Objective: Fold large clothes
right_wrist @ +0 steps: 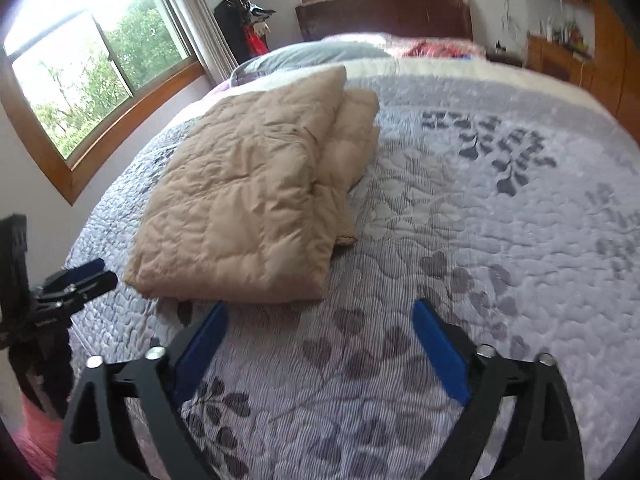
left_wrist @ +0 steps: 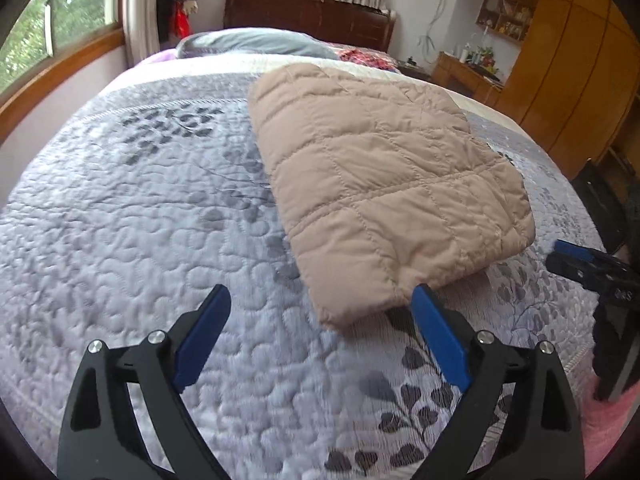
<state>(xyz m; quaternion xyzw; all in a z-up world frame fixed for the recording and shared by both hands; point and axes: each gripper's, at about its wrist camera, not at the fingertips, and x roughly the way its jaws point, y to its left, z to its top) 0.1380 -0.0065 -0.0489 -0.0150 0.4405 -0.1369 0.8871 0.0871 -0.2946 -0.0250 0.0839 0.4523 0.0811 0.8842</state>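
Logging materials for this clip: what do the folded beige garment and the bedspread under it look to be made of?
Beige garment: seemingly thin matte woven shell over puffy filling, likely down or synthetic; stitched squares bulge and wrinkle finely. Bedspread: quilted lavender-grey fabric with a printed or woven leaf pattern, faint sheen; pebbled stitching shows. The fibre cannot be told.

Tan quilted jacket (left_wrist: pixel 384 184) (right_wrist: pixel 248 200) lying folded flat on grey leaf-print bedspread (left_wrist: pixel 140 220) (right_wrist: pixel 480 220), roughly mid-bed. Making a thick rectangular bundle w/ stitched square panels, fabric puffing and wrinkling on top. Showing a rounded fold along near edge in left wrist view. In right wrist view, lower layer sticking out past top layer on the side toward bedspread's centre, w/ small corner poking out at near end. Stretching lengthwise toward bedspread's head end.
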